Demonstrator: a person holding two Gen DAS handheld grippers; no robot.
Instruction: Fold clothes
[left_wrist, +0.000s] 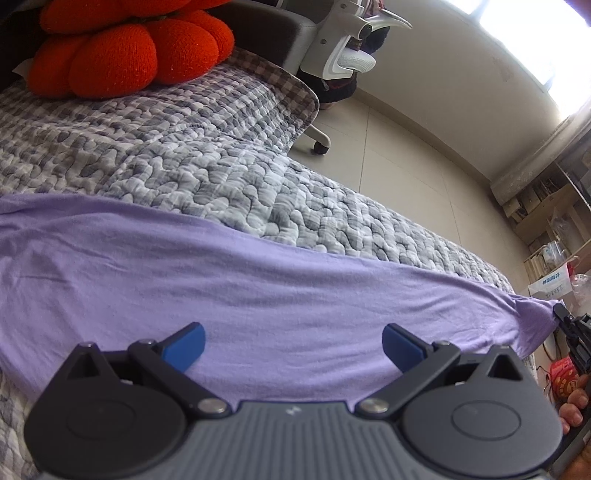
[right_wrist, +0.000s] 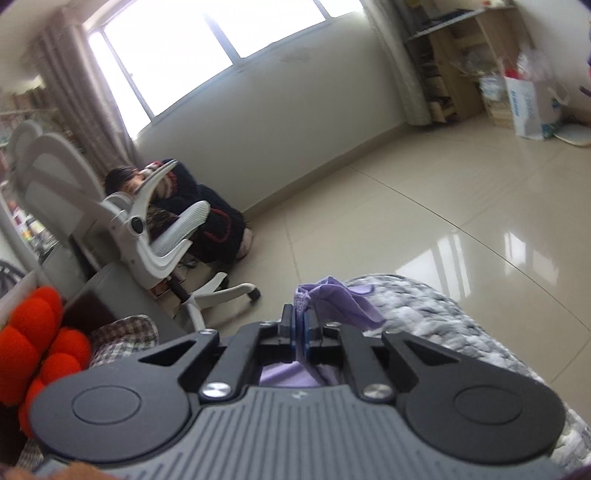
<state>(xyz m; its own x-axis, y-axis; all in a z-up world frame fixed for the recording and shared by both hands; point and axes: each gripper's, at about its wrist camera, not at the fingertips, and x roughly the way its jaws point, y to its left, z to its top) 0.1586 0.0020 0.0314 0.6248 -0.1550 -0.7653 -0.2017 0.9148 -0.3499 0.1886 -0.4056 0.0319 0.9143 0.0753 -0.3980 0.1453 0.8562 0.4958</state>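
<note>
- Left wrist view, far left: orange knitted cushion (left_wrist: 125, 48) sits on the grey-and-white quilt (left_wrist: 221, 177) at the top of the bed.
- Below that, our purple garment (left_wrist: 229, 291) lies spread across the quilt in a wide band, mostly flat with light wrinkles.
- Our left gripper (left_wrist: 293, 345) hangs over the garment's near edge, jaws wide apart, blue pads (left_wrist: 184, 347) clear of the cloth, nothing between them.
- Centre top: a white office chair (left_wrist: 343, 55) stands on the pale tile floor (left_wrist: 402, 158) just past the quilt's edge.
- Far right of that view: the garment's corner is bunched into a point and pinched by our right gripper (left_wrist: 559, 314), only its black tip showing; fingers of a hand (left_wrist: 574, 406) show below it.
- Shelves (left_wrist: 554, 206) with clutter stand against the wall at right.
- Right wrist view, left side: the cushion (right_wrist: 40, 339) again, then the chair (right_wrist: 147, 221), with a person (right_wrist: 199, 210) in dark clothes crouched behind it by the wall.
- Centre: our right gripper (right_wrist: 299, 328) has its jaws closed tight on the garment (right_wrist: 332, 295); the purple cloth bulges out above the pads and also shows below them, inside the frame.
- Right: quilt (right_wrist: 424, 321) under the gathered corner, glossy floor (right_wrist: 443, 206) beyond, a white bag (right_wrist: 528, 107) near the shelves.
</note>
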